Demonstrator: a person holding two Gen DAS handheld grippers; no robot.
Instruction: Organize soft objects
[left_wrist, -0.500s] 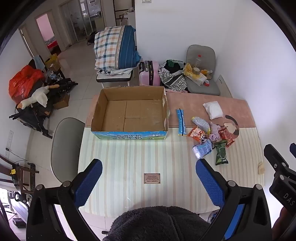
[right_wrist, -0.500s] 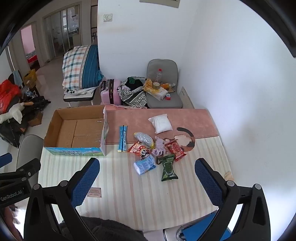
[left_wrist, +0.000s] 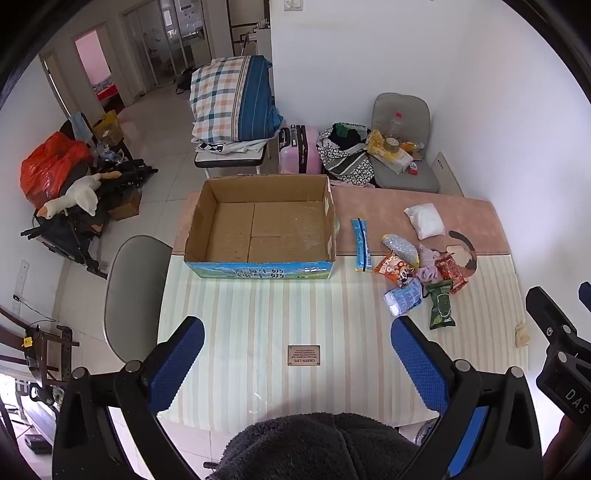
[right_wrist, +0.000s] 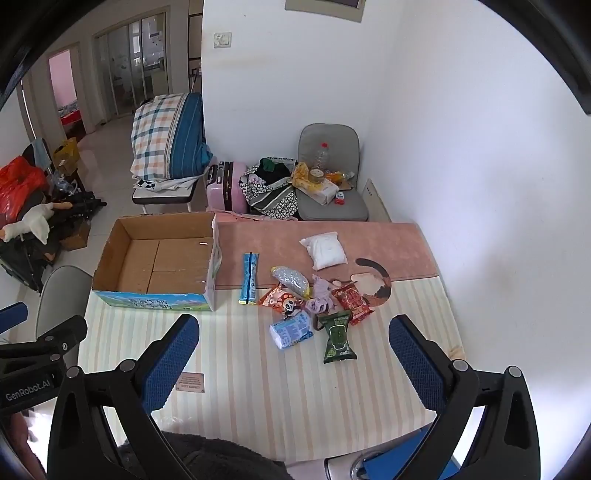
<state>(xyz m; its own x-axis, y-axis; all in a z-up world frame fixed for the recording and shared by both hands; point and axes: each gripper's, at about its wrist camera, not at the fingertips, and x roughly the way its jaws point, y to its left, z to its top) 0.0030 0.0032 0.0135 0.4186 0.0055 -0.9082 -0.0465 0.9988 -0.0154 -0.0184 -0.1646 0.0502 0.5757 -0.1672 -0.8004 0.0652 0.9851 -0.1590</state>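
Observation:
An open, empty cardboard box (left_wrist: 260, 225) (right_wrist: 159, 262) stands at the table's far left. To its right lies a pile of soft packets: a green snack bag (right_wrist: 338, 338) (left_wrist: 439, 306), a blue-white packet (right_wrist: 291, 332), an orange panda bag (right_wrist: 280, 299), a red bag (right_wrist: 352, 301), a purple cloth (right_wrist: 321, 295), a silver pouch (right_wrist: 291, 278), a blue stick pack (right_wrist: 249, 277) and a white pouch (right_wrist: 325, 249). My left gripper (left_wrist: 297, 365) and right gripper (right_wrist: 293, 363) are both open and empty, held high above the table's near edge.
The striped table (left_wrist: 258, 325) has a pink mat (right_wrist: 280, 236) along its far side and a small label plate (left_wrist: 303, 355). A grey chair (left_wrist: 133, 295) stands at the left. A chair with bedding, a pink suitcase and bags stand beyond the table.

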